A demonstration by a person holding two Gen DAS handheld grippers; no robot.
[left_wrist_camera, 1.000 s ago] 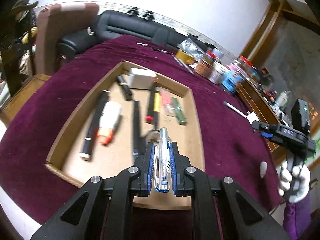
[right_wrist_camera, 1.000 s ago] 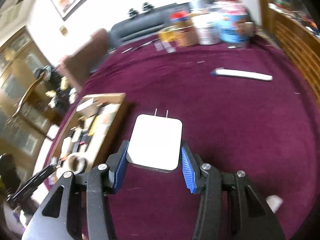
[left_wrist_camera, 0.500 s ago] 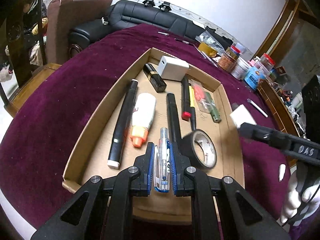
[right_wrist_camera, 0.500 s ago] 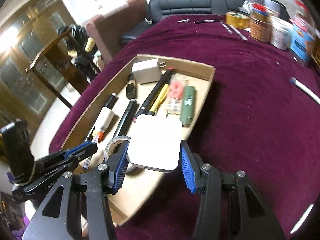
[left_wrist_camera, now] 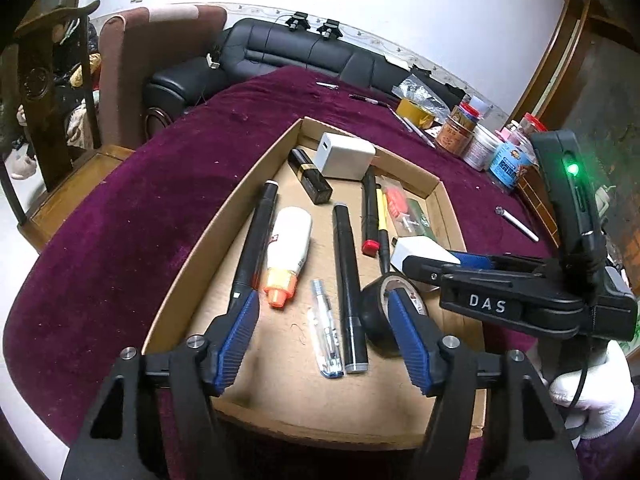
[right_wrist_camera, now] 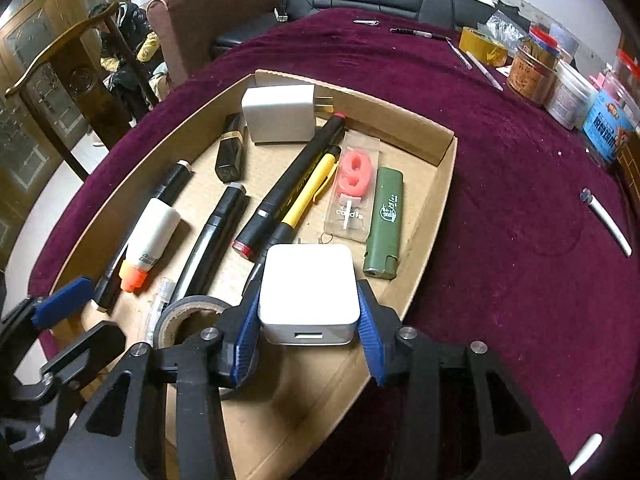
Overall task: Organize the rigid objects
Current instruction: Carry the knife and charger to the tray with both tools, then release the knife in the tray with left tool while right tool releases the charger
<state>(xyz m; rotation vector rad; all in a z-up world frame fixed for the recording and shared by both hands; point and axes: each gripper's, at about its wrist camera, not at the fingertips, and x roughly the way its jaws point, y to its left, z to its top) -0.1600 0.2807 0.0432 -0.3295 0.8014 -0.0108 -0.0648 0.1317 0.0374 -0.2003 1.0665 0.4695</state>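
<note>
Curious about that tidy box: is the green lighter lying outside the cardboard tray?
No, the green lighter lies inside the cardboard tray, beside the packaged pink number candle.

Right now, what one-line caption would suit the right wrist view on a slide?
Right gripper jaws closing on a white square charger above a brown cardboard tray of pens.

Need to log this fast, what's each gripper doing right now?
Left gripper: jaws opening, clear plastic pen lies loose between them.
Right gripper: closing on square white charger.
</note>
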